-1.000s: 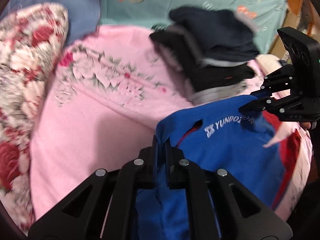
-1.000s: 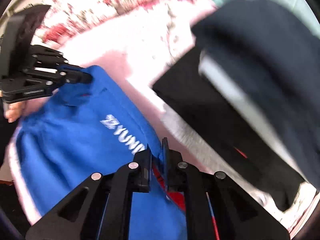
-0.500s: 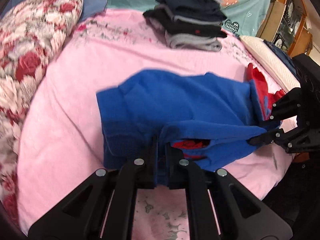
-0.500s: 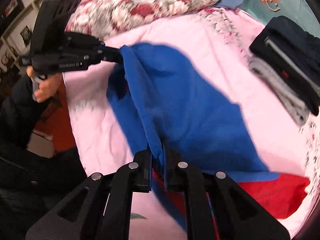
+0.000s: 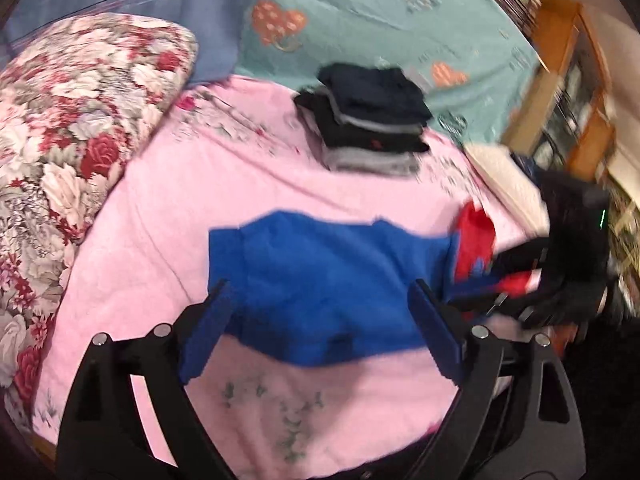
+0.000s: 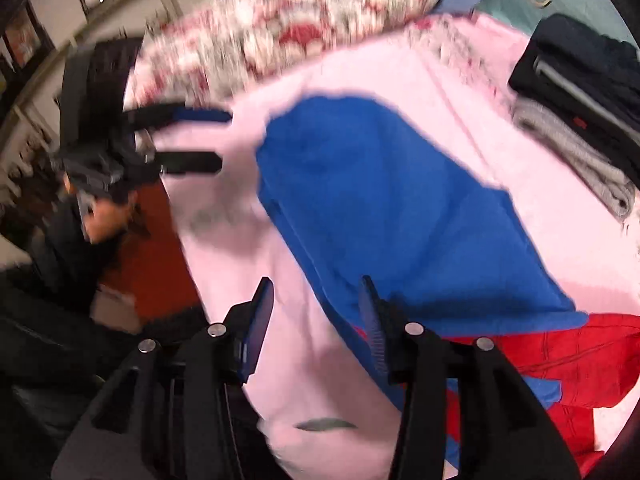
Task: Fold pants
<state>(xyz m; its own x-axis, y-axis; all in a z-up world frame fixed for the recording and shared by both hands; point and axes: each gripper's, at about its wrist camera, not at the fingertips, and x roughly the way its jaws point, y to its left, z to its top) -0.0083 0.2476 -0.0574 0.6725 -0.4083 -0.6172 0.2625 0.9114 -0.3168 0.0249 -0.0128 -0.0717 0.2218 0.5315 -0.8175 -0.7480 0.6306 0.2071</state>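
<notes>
The blue pants (image 5: 320, 280) with red parts (image 5: 474, 236) lie folded over on the pink bed cover (image 5: 180, 208). In the right wrist view they (image 6: 392, 208) spread across the middle, red fabric (image 6: 560, 356) at the lower right. My left gripper (image 5: 320, 320) is open and empty, just above the pants' near edge. My right gripper (image 6: 316, 308) is open and empty at the pants' near edge. The right gripper (image 5: 532, 280) shows blurred at the right in the left wrist view; the left gripper (image 6: 192, 140) shows open at the left in the right wrist view.
A stack of folded dark and grey clothes (image 5: 368, 120) sits at the back of the bed, also in the right wrist view (image 6: 580, 104). A floral quilt (image 5: 68, 128) lies along the left. A wooden cabinet (image 5: 572, 92) stands at the right.
Both grippers have opened and let go of the blue pants. The folded-over pants now lie flat on the bed, and both grippers have drawn back a little.
</notes>
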